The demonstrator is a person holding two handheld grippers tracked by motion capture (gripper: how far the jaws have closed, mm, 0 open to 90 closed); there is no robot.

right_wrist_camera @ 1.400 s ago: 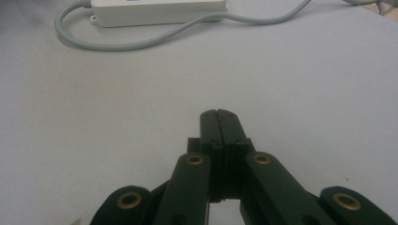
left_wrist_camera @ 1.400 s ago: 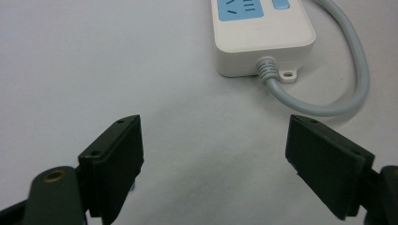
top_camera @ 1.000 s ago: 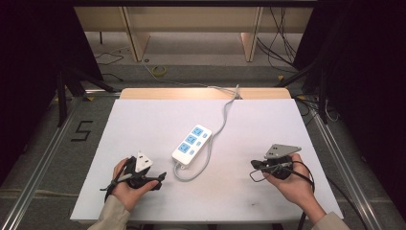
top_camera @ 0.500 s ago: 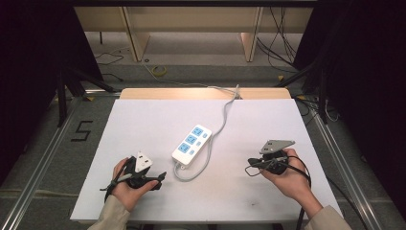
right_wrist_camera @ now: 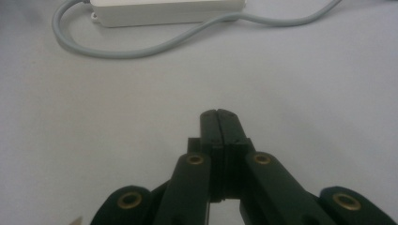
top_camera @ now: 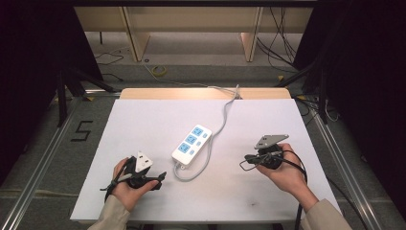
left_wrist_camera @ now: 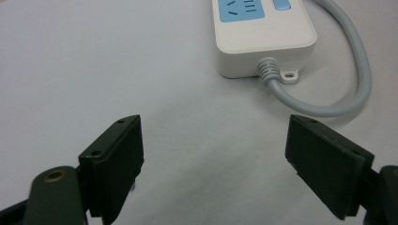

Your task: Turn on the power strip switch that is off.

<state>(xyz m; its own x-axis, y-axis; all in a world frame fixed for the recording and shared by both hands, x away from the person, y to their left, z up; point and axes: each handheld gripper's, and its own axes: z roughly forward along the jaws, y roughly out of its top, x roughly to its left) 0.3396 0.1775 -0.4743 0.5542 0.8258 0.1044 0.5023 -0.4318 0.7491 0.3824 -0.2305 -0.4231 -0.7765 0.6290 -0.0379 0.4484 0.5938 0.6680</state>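
One power strip [top_camera: 192, 144] sits mid-counter, white with blue sockets, lying on a diagonal, and I'm calling it the thing to watch. Its grey cable [top_camera: 218, 125] leaves the near end, loops round beside the strip and runs off over the far edge of the counter [top_camera: 143, 115]. My left gripper [top_camera: 139, 175] is low at the near left, close to the strip's near end; in the left gripper view the jaws are spread wide with nothing between them, the strip's cable end [left_wrist_camera: 265, 40] just ahead. My right gripper [top_camera: 261, 158] hangs at the near right, well apart from the strip, pointing toward it. In the right gripper view those jaws are pressed flat together on nothing, with the strip [right_wrist_camera: 169, 9] and its loop of cable far ahead.
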